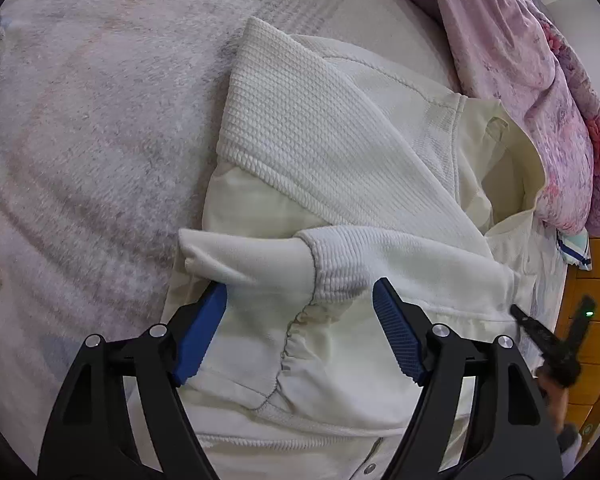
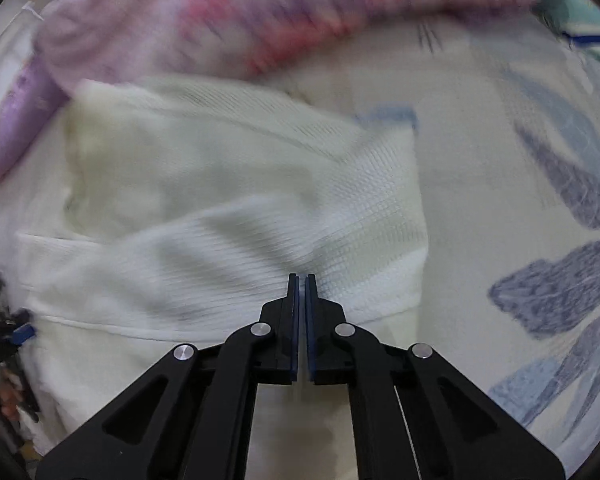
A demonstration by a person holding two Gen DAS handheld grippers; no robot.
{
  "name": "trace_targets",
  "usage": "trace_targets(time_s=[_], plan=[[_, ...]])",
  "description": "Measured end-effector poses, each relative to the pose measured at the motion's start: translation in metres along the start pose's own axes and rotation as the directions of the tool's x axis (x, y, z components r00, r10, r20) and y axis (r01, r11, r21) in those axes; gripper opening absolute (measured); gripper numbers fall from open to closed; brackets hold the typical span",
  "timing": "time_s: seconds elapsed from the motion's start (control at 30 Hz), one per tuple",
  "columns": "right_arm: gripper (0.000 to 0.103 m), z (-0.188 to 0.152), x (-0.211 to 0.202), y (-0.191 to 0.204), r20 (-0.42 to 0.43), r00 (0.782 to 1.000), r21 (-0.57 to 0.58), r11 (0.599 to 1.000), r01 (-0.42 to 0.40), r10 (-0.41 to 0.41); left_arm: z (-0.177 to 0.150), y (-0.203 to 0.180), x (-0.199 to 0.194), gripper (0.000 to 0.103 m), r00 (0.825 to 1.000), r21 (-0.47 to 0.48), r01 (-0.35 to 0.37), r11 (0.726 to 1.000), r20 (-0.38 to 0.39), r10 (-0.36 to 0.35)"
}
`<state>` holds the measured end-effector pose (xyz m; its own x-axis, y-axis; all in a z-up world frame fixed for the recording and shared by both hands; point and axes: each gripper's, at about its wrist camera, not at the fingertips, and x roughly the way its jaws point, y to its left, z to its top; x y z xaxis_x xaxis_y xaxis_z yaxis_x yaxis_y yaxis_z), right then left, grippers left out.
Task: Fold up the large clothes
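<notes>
Left claw (image 1: 300,300) is spread wide, blue pads on either side of the smooth cuff at 6 o'clock in its own view, nothing pinched yet. I've got it parked there because that sleeve looks like the next bit to tuck. My big cream-white waffle-knit jacket (image 1: 332,152) lies on the pale fuzzy patterned bedspread (image 1: 84,112), both sleeves crossed over the chest so the width is already narrowed.

Right claw (image 2: 302,278) has its 2 fingers pressed together with no cloth visible between them, tips over the folded sleeve at about 6 o'clock. That view is blurry, so I can't tell if it touches the fabric.

Up at 12 to 2 o'clock the bunched pink and purple floral quilt (image 1: 540,80) sits right against the collar, so I'd say there's not much room that way.
</notes>
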<state>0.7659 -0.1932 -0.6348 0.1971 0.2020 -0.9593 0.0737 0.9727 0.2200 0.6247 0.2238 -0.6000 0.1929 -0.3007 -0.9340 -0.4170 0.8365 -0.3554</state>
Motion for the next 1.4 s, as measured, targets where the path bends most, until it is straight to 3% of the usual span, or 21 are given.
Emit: trace_targets(time_s=[0.17, 0.27, 0.33, 0.37, 0.4, 0.5, 0.63, 0.87, 0.93, 1.07, 1.13, 1.27, 1.33, 1.4], plan=[[0.001, 0.006, -0.004, -0.005, -0.015, 0.999, 0.040, 0.999, -0.033, 0.034, 0.002, -0.006, -0.003, 0.079, 1.000, 0.020, -0.003, 1.000, -0.019, 0.004], [0.009, 0.015, -0.022, -0.002, 0.008, 0.997, 0.022, 0.997, -0.076, 0.076, 0.013, -0.013, -0.023, 0.080, 0.998, 0.013, 0.064, 0.998, 0.003, -0.064], [0.023, 0.023, -0.034, -0.001, 0.051, 0.996, -0.004, 0.998, -0.070, 0.070, 0.025, -0.018, -0.033, 0.080, 0.997, 0.027, 0.070, 0.997, 0.040, -0.072], [0.037, 0.030, -0.038, 0.000, 0.069, 0.996, -0.019, 0.998, -0.053, 0.054, 0.033, -0.021, -0.037, 0.080, 0.996, 0.042, 0.064, 0.997, 0.064, -0.066], [0.045, 0.036, -0.040, 0.001, 0.079, 0.996, -0.042, 0.999, -0.033, 0.036, 0.043, -0.026, -0.039, 0.080, 0.996, 0.056, 0.048, 0.997, 0.078, -0.052], [0.048, 0.055, -0.032, 0.012, 0.062, 0.997, -0.121, 0.992, -0.036, 0.043, 0.072, -0.044, -0.031, 0.080, 0.996, 0.118, 0.001, 0.993, 0.092, -0.012], [0.050, 0.072, -0.014, 0.045, 0.045, 0.998, -0.265, 0.964, -0.022, 0.035, 0.106, -0.080, -0.001, 0.080, 0.993, 0.273, -0.088, 0.958, 0.105, 0.061], [0.063, 0.100, 0.011, 0.084, 0.015, 1.000, -0.458, 0.889, 0.012, -0.005, 0.140, -0.100, 0.030, 0.083, 0.994, 0.346, -0.104, 0.933, 0.077, 0.082], [0.065, 0.106, 0.020, 0.088, 0.004, 1.000, -0.485, 0.874, 0.023, -0.024, 0.146, -0.102, 0.039, 0.083, 0.990, 0.387, -0.138, 0.912, 0.092, 0.111], [0.067, 0.118, 0.040, 0.087, -0.069, 0.998, -0.510, 0.859, -0.045, 0.011, 0.153, -0.101, 0.059, 0.083, 0.982, 0.463, -0.187, 0.866, 0.057, 0.182], [0.069, 0.121, 0.049, 0.086, -0.076, 0.997, -0.517, 0.855, -0.042, 0.003, 0.153, -0.101, 0.068, 0.084, 0.967, 0.526, -0.249, 0.813, 0.092, 0.237], [0.083, 0.120, 0.067, 0.084, -0.093, 0.995, -0.499, 0.864, -0.068, 0.025, 0.150, -0.107, 0.078, 0.094, 0.945, 0.595, -0.325, 0.735, 0.181, 0.272], [0.085, 0.115, 0.074, 0.089, -0.075, 0.997, -0.521, 0.852, -0.039, 0.000, 0.149, -0.108, 0.081, 0.094, 0.940, 0.605, -0.341, 0.720, 0.207, 0.271], [0.086, 0.112, 0.075, 0.089, -0.064, 0.998, -0.520, 0.854, -0.026, -0.008, 0.150, -0.107, 0.083, 0.093, 0.939, 0.602, -0.345, 0.721, 0.217, 0.268]])
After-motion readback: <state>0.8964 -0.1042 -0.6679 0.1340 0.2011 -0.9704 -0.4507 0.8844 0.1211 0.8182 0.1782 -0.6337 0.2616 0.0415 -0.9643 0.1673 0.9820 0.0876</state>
